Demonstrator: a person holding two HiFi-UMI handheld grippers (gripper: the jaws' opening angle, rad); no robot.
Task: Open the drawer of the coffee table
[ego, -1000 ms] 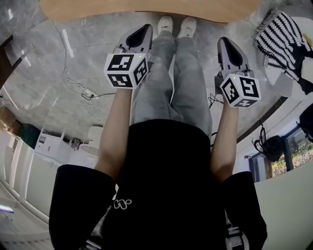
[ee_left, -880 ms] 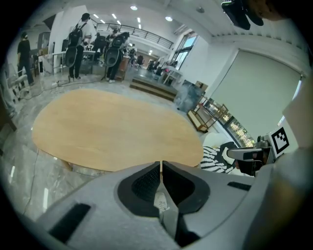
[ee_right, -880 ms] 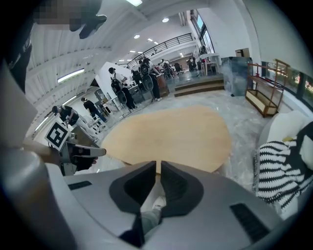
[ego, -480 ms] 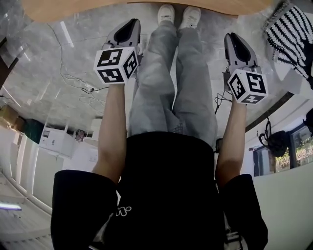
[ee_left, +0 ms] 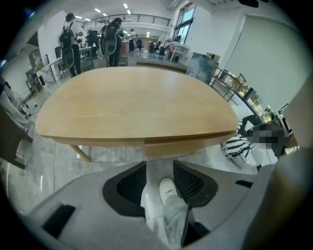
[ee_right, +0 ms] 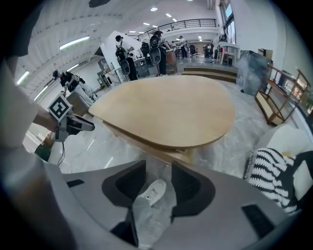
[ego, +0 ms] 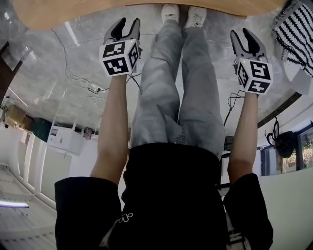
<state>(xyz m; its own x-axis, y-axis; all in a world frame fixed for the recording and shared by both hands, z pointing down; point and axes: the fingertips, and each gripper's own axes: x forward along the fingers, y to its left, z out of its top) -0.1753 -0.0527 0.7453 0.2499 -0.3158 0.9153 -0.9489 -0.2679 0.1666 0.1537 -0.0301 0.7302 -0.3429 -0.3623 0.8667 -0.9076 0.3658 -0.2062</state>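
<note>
The coffee table's wooden top [ego: 73,12] runs along the upper edge of the head view and fills the middle of both gripper views [ee_left: 132,102] [ee_right: 171,110]. A drawer front [ee_left: 188,146] shows as a lighter band under the top's near edge. My left gripper [ego: 126,23] [ee_left: 160,173] hangs short of that edge, apart from it. My right gripper [ego: 243,35] [ee_right: 159,180] does the same further right. Both pairs of jaws have just been opening and stand open with nothing between them; only the floor and a white shoe show through the gaps.
The person's legs and white shoes [ego: 183,12] stand between the two grippers, close to the table. A black-and-white striped cushion [ego: 293,29] [ee_right: 271,178] lies at the right. Cables [ego: 83,83] trail over the marble floor at the left. People [ee_left: 71,44] stand far behind the table.
Both grippers have moved down toward the table's near edge, up the head view. Their jaws, shut in the earlier frames, now stand open.
</note>
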